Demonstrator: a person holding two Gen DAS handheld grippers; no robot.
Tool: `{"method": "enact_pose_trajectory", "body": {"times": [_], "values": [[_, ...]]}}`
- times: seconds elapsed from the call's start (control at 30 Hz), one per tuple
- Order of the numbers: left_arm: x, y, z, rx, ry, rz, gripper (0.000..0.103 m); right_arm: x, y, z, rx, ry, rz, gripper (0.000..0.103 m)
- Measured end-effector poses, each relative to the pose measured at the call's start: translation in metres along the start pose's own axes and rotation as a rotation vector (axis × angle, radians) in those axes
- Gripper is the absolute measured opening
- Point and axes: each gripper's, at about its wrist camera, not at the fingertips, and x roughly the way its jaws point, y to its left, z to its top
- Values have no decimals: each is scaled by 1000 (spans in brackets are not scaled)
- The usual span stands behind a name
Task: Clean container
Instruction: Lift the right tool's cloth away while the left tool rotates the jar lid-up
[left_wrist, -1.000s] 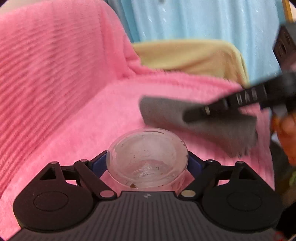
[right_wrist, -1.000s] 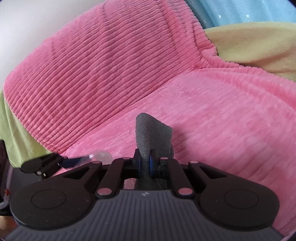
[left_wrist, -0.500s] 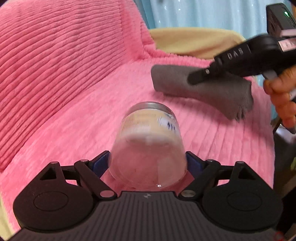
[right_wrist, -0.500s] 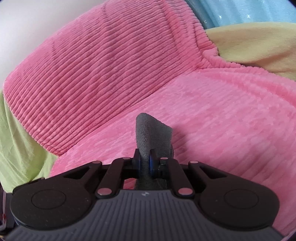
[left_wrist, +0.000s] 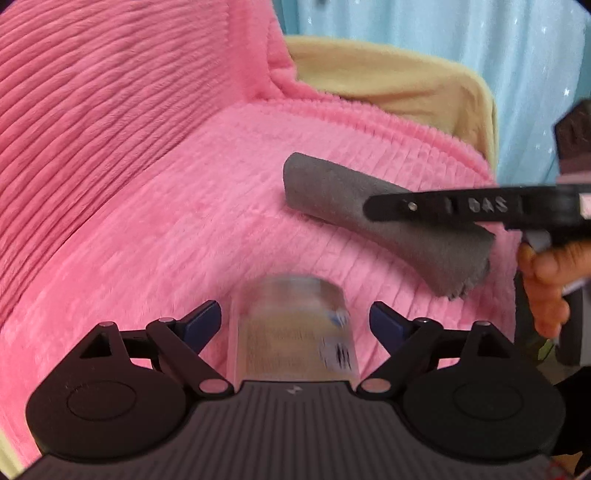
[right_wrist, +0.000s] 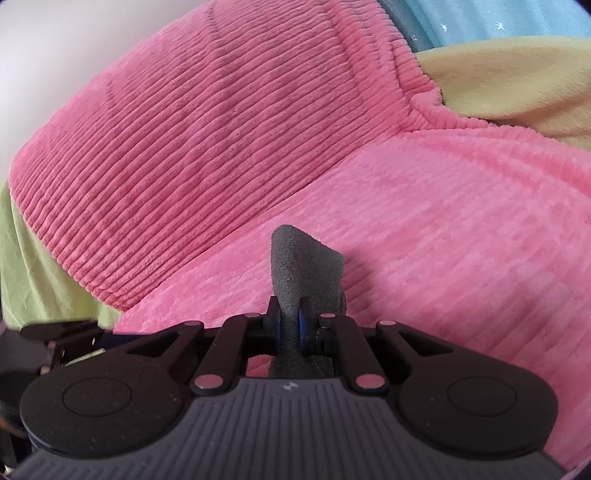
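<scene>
Left wrist view: fisheye, mounted just behind the left gripper (left_wrist: 295, 317), looking forward and steeply down along its fingers, close over the pink ribbed blanket (left_wrist: 155, 229); blue curtain (left_wrist: 461, 44) at top. Right wrist view: fisheye, mounted behind the right gripper (right_wrist: 290, 325), tilted less steeply, close over the same blanket. Shared: pink blanket, yellow cover (right_wrist: 517, 74), grey cloth (left_wrist: 369, 206). Left view shows the right gripper side-on at right; right view catches the left gripper at its lower left edge.
</scene>
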Motion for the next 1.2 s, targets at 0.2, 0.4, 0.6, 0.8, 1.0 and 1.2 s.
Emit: {"method": "enact_pose_trajectory", "body": {"times": [0.2, 0.4, 0.6, 0.8, 1.0, 1.2], "values": [[31, -7, 29, 73, 203, -11, 86, -3, -8, 4, 35, -13, 8, 7], [50, -16, 29, 181, 308, 37, 86, -11, -11, 9, 55, -34, 26, 7], [23, -23, 27, 223, 140, 66, 85, -17, -16, 12, 76, -53, 25, 7], [10, -24, 2, 176, -23, 69, 85, -16, -14, 10, 66, -47, 22, 7], [10, -25, -22, 128, -181, 92, 85, -13, -10, 8, 53, -46, 31, 7], [22, -24, -31, 44, -320, 112, 87, -17, -11, 8, 32, -61, 38, 7]]}}
